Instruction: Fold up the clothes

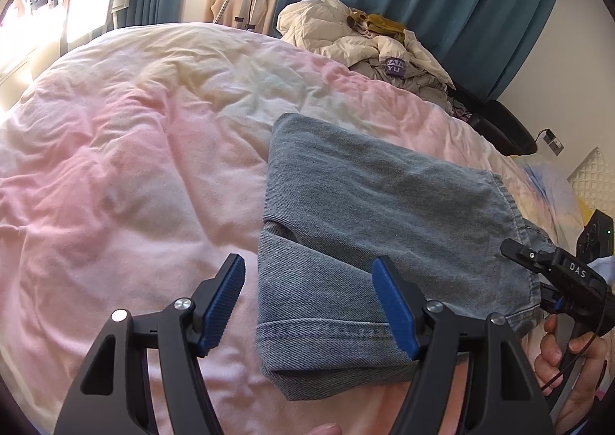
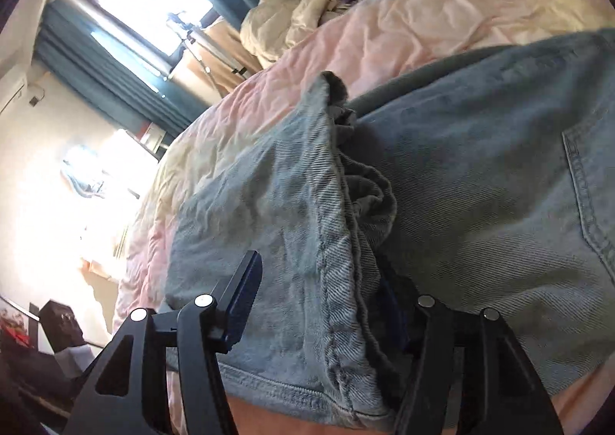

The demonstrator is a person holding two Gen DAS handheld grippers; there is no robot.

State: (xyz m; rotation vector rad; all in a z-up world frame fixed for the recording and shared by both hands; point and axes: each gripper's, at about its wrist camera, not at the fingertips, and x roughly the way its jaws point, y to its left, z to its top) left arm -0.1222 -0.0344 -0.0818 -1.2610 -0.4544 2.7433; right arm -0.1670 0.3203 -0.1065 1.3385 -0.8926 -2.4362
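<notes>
1. Folded jeans [image 1: 384, 227] are seen lying on the pink duvet [image 1: 134, 150], on the right, near side of the bed.
2. The left gripper [image 1: 309, 304] is held wide open over the near hem edge of the stack; nothing is gripped, and one blue pad sits over the denim while the other sits over the bedding.
3. The right gripper [image 2: 323, 304] is spread wide around a bunched denim ridge; it does not look clamped, though its right finger is partly hidden by cloth.
4. The denim is judged heavy and fairly stiff for fabric, not slippery and not fragile; the layers may slide apart if only the top one is taken.
5. A hold through all the layers at the thick hem or a fold edge is advised.
6. A pile of clothes [image 1: 357, 39] is left at the far end.
</notes>
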